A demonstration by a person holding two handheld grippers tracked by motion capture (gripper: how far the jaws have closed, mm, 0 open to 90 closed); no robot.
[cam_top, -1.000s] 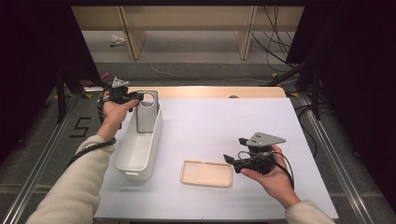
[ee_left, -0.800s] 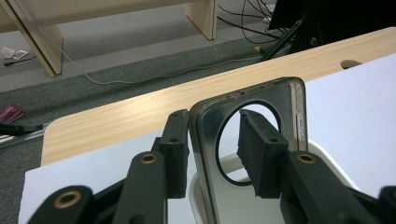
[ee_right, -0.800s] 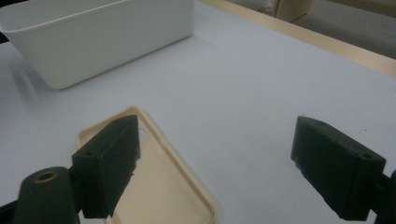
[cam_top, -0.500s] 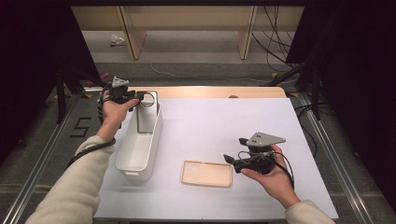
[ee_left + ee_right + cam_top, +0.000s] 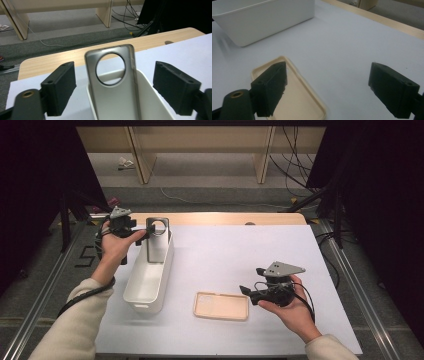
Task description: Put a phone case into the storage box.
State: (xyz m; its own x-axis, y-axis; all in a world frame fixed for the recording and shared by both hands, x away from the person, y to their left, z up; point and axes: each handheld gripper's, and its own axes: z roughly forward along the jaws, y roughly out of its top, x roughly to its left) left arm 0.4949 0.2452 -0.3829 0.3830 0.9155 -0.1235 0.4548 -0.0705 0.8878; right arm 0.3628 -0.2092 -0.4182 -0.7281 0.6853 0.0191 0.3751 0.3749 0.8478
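Both jaws of the left gripper (image 5: 113,97) are standing wide apart, having just been opening, with the grey phone case (image 5: 112,82) upright between them and touching neither pad. That case is leaning on end inside the far end of the white bin (image 5: 150,277), its round camera hole uppermost. Over on the right, the right gripper (image 5: 327,92) is hovering with its jaws spread and nothing in them, just above the near end of the beige phone case (image 5: 221,305), which is lying flat on the white sheet (image 5: 235,255) near the bin. This sheet is covering most of the wooden table (image 5: 220,218). Beyond the table, grey floor (image 5: 200,170) is showing between wooden legs (image 5: 264,150), with cables (image 5: 295,165) trailing at the right and dark surroundings on both sides.
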